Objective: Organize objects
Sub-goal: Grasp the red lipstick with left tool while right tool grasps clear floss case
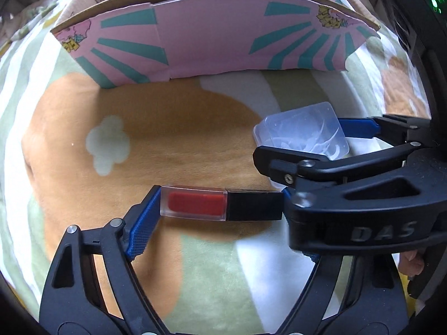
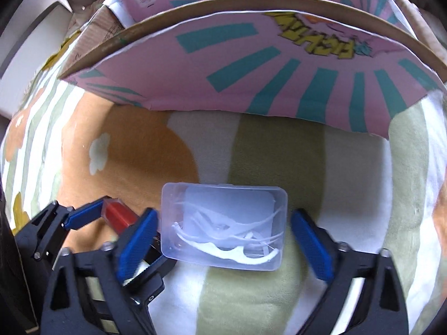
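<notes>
My left gripper (image 1: 220,203) is shut on a red lip gloss tube with a black cap (image 1: 220,203), held crosswise by its two ends just above the blanket. My right gripper (image 2: 223,229) is open, its blue pads either side of a clear plastic box of white floss picks (image 2: 223,229) lying on the blanket; whether the pads touch it I cannot tell. In the left wrist view the box (image 1: 301,134) and the right gripper (image 1: 307,142) sit at right. In the right wrist view the tube (image 2: 118,216) and the left gripper (image 2: 111,217) show at lower left.
A pink cardboard box with teal rays (image 1: 218,42) stands open just beyond both grippers, its front flap (image 2: 265,69) leaning toward me. Everything rests on a soft green, white and orange blanket (image 1: 167,139). The two grippers are close together, nearly touching.
</notes>
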Tool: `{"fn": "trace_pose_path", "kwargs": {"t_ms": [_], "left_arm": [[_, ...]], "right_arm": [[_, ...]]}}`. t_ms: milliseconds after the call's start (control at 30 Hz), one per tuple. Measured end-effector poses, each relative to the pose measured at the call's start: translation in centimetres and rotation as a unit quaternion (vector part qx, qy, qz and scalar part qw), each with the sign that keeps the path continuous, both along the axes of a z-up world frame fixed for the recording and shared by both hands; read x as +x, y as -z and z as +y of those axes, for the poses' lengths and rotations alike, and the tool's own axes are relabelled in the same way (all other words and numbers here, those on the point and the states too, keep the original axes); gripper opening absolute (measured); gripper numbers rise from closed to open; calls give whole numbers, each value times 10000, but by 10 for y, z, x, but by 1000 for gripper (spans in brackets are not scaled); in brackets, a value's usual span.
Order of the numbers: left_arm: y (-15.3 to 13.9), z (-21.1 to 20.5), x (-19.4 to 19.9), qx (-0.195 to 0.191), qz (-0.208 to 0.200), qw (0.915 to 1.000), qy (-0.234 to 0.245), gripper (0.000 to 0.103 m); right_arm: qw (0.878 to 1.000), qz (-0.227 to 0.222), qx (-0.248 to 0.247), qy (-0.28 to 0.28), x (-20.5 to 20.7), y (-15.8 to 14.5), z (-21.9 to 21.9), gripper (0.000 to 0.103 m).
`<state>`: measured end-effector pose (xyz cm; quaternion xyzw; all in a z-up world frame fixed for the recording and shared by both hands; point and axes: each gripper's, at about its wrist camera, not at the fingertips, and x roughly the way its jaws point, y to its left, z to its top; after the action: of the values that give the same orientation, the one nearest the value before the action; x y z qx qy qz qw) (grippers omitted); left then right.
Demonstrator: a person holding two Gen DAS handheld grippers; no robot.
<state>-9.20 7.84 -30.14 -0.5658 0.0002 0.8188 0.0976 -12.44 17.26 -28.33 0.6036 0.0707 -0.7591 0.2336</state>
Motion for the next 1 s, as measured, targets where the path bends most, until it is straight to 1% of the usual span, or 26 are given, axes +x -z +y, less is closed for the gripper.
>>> {"fn": "trace_pose_path", "kwargs": {"t_ms": [267,400,500,633,767,867,1000], "left_arm": [[5,4,-3,-51,36,10000,66,83],[3,3,-4,30,-17,10000,22,82],[-4,1,-5,123,-13,9999,8,82],[-19,-1,-6,139,66,9999,4,82],[-43,-11,-2,199,175,9996,-101,82],[-69,-20,3,205,264,9993,-170,82],[-106,-32,3,191,346,9988,-273,82]], "right_arm": [[10000,20,-13,66,0,0,2,78],[9999,10,-71,102,-1,-4,4,78],[9998,41,-132,127,-2,-14,5,78],[9996,143,-188,151,-4,-36,5,78],[9991,277,-263,191,-7,-68,7,78],[9984,389,-341,218,-6,-98,2,78],[9968,584,-486,237,5,-134,-1,78]]}}
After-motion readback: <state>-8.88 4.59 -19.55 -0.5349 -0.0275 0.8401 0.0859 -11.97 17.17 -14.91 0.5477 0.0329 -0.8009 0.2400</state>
